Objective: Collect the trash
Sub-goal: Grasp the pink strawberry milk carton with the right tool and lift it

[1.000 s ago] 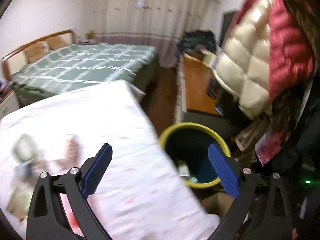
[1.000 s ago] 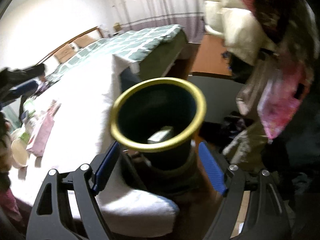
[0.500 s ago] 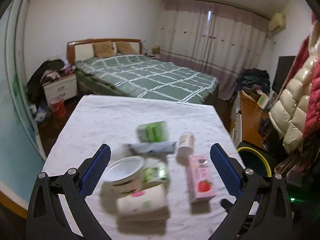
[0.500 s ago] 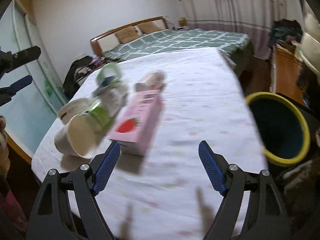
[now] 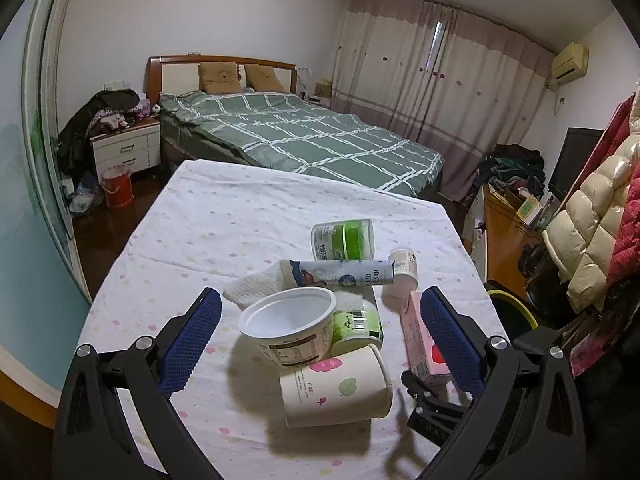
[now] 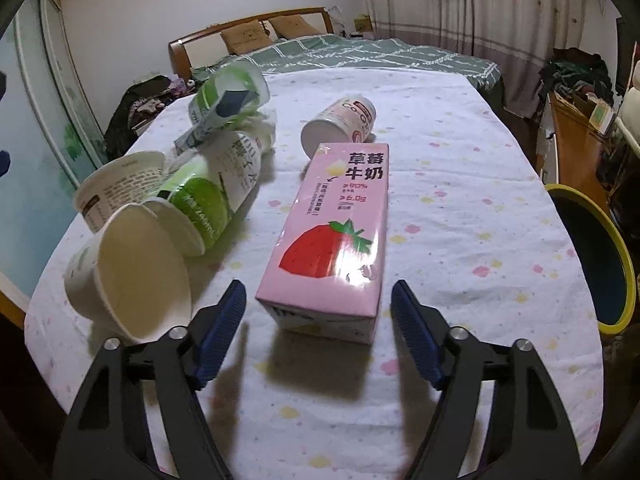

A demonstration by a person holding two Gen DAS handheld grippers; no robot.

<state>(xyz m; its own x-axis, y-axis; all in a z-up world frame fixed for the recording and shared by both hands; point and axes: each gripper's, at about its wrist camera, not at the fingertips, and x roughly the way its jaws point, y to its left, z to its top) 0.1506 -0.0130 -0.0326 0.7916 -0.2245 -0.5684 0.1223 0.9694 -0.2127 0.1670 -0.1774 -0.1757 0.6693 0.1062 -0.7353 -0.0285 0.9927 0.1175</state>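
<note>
A pile of trash lies on the white dotted tablecloth (image 5: pixel 224 232). A pink strawberry milk carton (image 6: pixel 336 236) lies flat right in front of my right gripper (image 6: pixel 318 334), which is open and empty, its fingers level with the carton's near end. My left gripper (image 5: pixel 318 340) is open and empty above a white tub (image 5: pixel 290 328) and a tipped paper cup (image 5: pixel 336 388). Green-labelled cups (image 5: pixel 344 238), a tube (image 5: pixel 344 274) and a small pink cup (image 6: pixel 340 124) lie behind. The pink carton also shows in the left wrist view (image 5: pixel 420 332).
A dark bin with a yellow rim (image 6: pixel 596 256) stands off the table's right edge; it also shows in the left wrist view (image 5: pixel 516 308). A green bed (image 5: pixel 304 136) lies beyond the table. A wooden desk (image 5: pixel 504 232) and hanging jackets (image 5: pixel 592 232) are at right.
Both grippers swung from the yellow-rimmed bin to face the trash on the table. The right gripper has closed in on the pink carton. Both stayed open.
</note>
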